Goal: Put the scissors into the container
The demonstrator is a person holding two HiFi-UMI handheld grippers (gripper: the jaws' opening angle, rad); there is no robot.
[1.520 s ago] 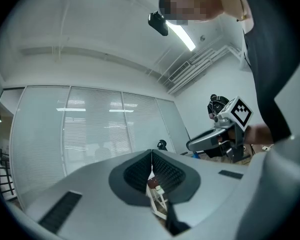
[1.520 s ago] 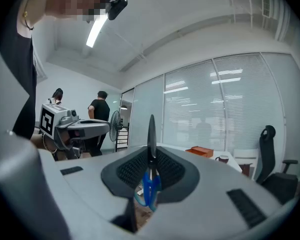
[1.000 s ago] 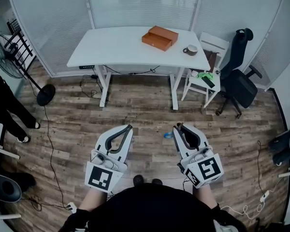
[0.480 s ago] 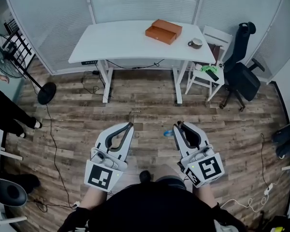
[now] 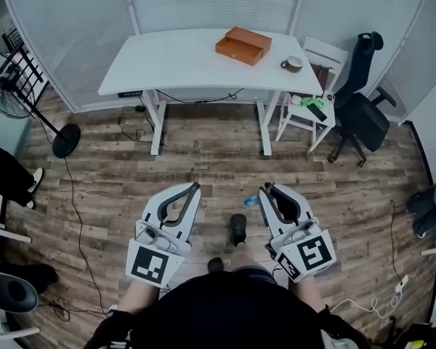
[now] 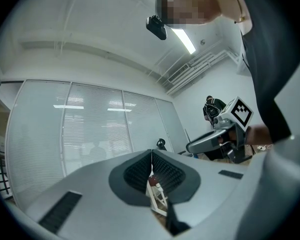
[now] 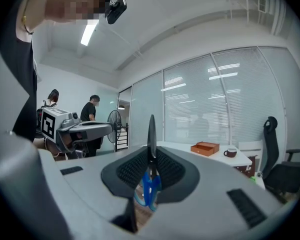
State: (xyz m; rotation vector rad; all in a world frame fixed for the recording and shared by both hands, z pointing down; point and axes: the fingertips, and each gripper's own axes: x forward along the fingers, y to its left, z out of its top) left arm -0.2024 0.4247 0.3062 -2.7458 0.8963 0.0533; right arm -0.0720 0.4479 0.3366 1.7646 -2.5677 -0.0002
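Observation:
My right gripper (image 5: 265, 191) is shut on a pair of scissors (image 5: 251, 201) with blue handles. In the right gripper view the dark blades (image 7: 151, 134) stick up from between the pads and the blue handles (image 7: 149, 188) hang below them. The container, an orange box (image 5: 242, 46) with its drawer part slid out, sits on the far right part of the white table (image 5: 174, 64); it also shows small in the distance as the orange box (image 7: 205, 148). My left gripper (image 5: 195, 187) is shut with nothing in it, held level beside the right one over the wooden floor.
A mug (image 5: 291, 64) stands right of the box. A white chair (image 5: 309, 118) and a black office chair (image 5: 360, 115) are at the table's right end. A standing fan (image 5: 14, 86) and cables lie left. A person's legs (image 5: 7, 177) are at the left edge.
Both grippers keep their pose and grip. My foot has stepped forward between them. The person at the left has moved further out of view.

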